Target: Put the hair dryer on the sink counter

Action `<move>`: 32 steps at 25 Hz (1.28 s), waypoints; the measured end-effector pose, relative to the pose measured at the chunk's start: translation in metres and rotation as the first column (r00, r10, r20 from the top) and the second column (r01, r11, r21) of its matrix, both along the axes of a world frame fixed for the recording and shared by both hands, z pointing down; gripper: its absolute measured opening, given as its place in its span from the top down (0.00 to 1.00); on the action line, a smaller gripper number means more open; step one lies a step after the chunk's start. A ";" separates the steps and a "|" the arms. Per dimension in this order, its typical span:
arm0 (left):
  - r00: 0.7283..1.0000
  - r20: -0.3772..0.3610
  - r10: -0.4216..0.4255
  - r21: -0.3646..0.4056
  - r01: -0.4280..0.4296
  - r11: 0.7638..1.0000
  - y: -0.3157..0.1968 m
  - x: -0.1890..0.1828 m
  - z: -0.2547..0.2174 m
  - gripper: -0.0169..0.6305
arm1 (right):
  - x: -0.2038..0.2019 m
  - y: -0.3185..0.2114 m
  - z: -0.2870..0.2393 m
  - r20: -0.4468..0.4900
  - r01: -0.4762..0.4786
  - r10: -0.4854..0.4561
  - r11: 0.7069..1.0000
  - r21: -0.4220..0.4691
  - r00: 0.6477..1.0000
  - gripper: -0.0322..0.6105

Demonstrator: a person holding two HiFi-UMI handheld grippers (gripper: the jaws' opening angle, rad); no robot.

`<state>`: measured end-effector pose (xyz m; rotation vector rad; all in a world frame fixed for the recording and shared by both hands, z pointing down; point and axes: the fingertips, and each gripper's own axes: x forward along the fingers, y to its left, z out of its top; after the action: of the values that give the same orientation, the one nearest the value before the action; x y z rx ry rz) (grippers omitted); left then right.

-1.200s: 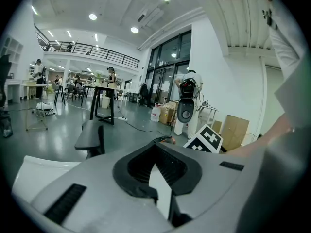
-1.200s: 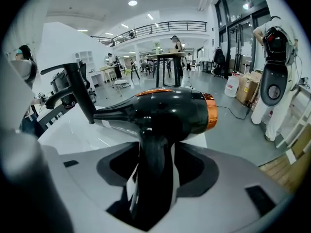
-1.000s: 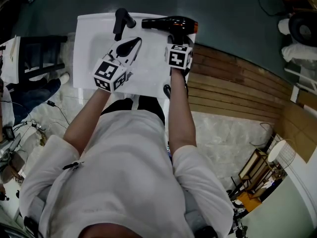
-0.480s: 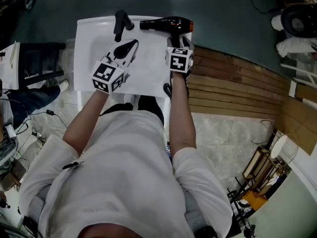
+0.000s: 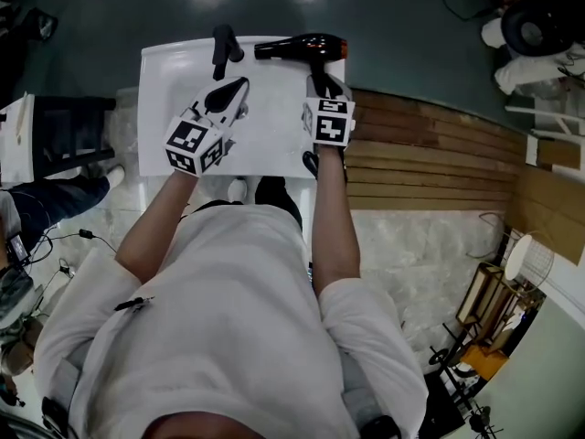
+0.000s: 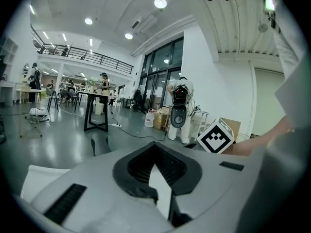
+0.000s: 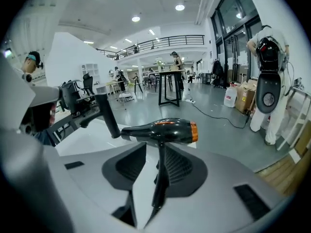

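Note:
The black hair dryer (image 5: 306,46) with an orange ring lies at the back right edge of the white sink counter (image 5: 274,144), its nozzle pointing left toward the black faucet (image 5: 222,48). My right gripper (image 5: 320,85) sits just in front of it. In the right gripper view the dryer (image 7: 165,130) has its handle running down between my right gripper's (image 7: 148,178) jaws, along the right one, with white counter (image 7: 92,135) showing on its left. Those jaws have just been closing. My left gripper (image 5: 233,90) hovers over the basin, slightly open and empty (image 6: 156,178).
The faucet (image 7: 104,113) stands left of the dryer. Wooden planks (image 5: 430,163) lie right of the counter and a dark chair (image 5: 64,126) left of it. A white machine (image 7: 267,81) stands at the far right. The counter's back edge drops to grey floor.
Both grippers have drawn back a little toward me and risen. The right gripper now covers less of the dryer's handle. The dryer stays at the counter's back edge.

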<state>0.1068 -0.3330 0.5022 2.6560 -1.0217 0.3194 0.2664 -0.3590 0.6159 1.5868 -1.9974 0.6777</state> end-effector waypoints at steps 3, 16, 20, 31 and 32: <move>1.000 -0.016 0.010 0.013 -0.010 1.000 0.005 -0.003 -0.009 0.97 | -0.006 0.008 -0.015 0.046 -0.006 0.005 1.000 0.027 0.999 0.79; 0.998 -0.043 0.042 0.059 -0.039 0.997 0.045 -0.053 -0.024 0.97 | -0.052 0.056 -0.058 0.062 -0.025 0.017 0.993 0.119 0.998 0.94; 0.997 -0.046 0.058 0.079 -0.054 0.995 0.056 -0.070 -0.030 0.97 | -0.064 0.072 -0.074 0.051 -0.030 0.022 0.988 0.153 0.998 0.94; 0.991 -0.062 0.120 0.080 -0.115 0.990 0.111 -0.114 -0.035 0.97 | -0.104 0.143 -0.135 0.073 -0.063 0.044 0.958 0.280 0.996 0.94; 0.990 -0.063 0.125 0.080 -0.120 0.990 0.116 -0.118 -0.035 0.97 | -0.109 0.150 -0.139 0.071 -0.061 0.042 0.955 0.289 0.997 0.94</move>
<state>-0.0113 -0.2170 0.4669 2.7835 -0.8686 0.2174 0.1575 -0.2091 0.4765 1.8103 -2.1905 0.4742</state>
